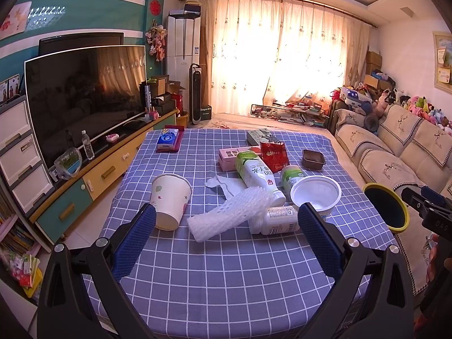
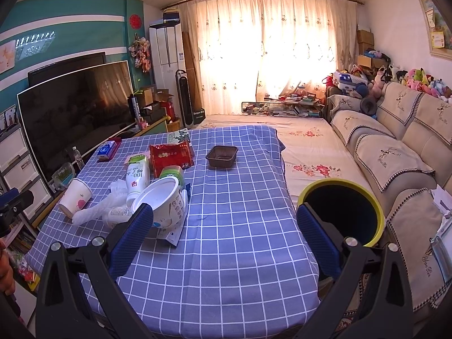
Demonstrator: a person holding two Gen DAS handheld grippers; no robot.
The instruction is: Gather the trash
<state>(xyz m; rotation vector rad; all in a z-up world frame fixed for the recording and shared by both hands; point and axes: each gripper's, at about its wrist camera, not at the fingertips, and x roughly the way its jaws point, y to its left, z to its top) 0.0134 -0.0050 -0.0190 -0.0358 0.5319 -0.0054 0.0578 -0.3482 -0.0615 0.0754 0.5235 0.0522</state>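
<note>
Both tongs (image 1: 226,226) (image 2: 224,226) spread, empty, perhaps three bottles (image 1: 258,173), one paper cup (image 1: 169,200)

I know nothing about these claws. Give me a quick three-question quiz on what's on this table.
1. True or false: the paper cup lies tipped over.
2. What does the brown tray hold? A) bottles B) nothing visible C) tissues
3. Fill in: the bin with the yellow rim stands between the table and the ____.

Key: 1 false, it stands upside down. 2 B. 3 sofa.
</note>
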